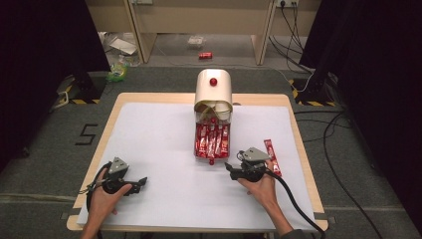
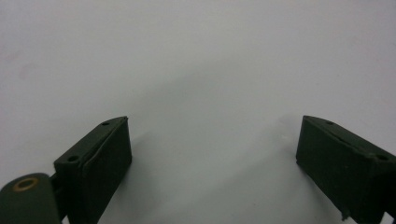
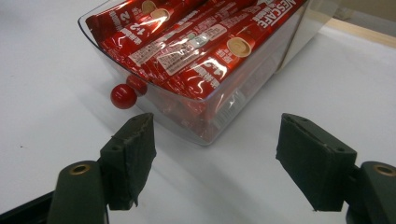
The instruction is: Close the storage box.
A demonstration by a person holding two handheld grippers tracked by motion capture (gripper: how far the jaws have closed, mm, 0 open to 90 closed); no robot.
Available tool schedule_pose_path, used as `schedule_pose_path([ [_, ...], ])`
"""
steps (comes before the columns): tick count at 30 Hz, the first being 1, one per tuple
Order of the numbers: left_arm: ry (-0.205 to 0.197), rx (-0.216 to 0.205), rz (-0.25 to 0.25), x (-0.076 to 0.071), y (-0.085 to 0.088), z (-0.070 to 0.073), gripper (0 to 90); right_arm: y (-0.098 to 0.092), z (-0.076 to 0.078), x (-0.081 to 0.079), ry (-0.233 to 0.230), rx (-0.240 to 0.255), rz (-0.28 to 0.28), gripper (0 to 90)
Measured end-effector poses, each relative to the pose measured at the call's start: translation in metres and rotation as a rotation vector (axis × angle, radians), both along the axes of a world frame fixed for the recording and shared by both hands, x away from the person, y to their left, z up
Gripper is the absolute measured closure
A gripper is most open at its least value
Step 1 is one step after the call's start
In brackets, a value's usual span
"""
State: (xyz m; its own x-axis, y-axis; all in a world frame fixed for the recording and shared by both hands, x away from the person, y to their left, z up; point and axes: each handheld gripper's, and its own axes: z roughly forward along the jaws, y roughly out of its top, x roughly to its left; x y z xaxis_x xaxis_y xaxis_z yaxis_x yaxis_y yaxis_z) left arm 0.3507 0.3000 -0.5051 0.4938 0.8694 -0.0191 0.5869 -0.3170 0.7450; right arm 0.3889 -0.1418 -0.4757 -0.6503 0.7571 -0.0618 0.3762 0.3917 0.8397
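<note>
Right gripper [image 1: 234,168] sits low on the bench [image 1: 149,149], jaws apart and empty, aimed at the front of the clear drawer [image 3: 205,130] pulled out of the cream dispenser [image 1: 213,92]. Drawer is at bench centre, packed with red coffee sticks [image 1: 212,139] lying lengthwise, long axis running front-to-back, same as the drawer's slide direction. Red knob [image 3: 123,96] on the drawer front sits ahead of the jaws and off toward the left jaw in the right gripper view, close but not between them; in the high view the knob [image 1: 211,161] is just left of the jaw tips. So the key offset is lateral: the gripper has to shift toward the knob, or lift over the rim if it's going for a stick. One loose stick [image 1: 272,157] lies on the bench just beside the right hand [image 1: 261,186], long axis roughly parallel to the drawer, touching nothing else that I can make out. Left gripper [image 1: 141,182] rests near the front-left of the bench, well apart from the drawer, jaws wide apart, bare white surface between them in the left gripper view. Right hand is clearly nearer; my read is the next move is its job, either knob or sticks.
</note>
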Motion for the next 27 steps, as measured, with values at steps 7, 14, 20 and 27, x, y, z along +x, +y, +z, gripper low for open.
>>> schedule_pose_path([
  [7, 0.0, 0.0, 0.0, 0.0, 0.0, 0.0, 9.5, 0.005, -0.004, 0.004, -0.008, -0.018, 0.003, 29.8],
  [14, -0.001, 0.0, 0.001, 0.0, 0.0, 0.0, 9.6, 0.011, -0.01, 0.008, -0.025, -0.059, -0.007, 31.2],
  [20, -0.002, 0.001, 0.001, 0.0, 0.0, 0.0, 9.6, 0.012, -0.01, 0.01, -0.031, -0.052, -0.02, 30.2],
  [27, -0.002, 0.002, 0.002, 0.0, 0.0, 0.0, 9.6, 0.014, -0.005, 0.008, -0.079, -0.044, -0.014, 31.4],
])
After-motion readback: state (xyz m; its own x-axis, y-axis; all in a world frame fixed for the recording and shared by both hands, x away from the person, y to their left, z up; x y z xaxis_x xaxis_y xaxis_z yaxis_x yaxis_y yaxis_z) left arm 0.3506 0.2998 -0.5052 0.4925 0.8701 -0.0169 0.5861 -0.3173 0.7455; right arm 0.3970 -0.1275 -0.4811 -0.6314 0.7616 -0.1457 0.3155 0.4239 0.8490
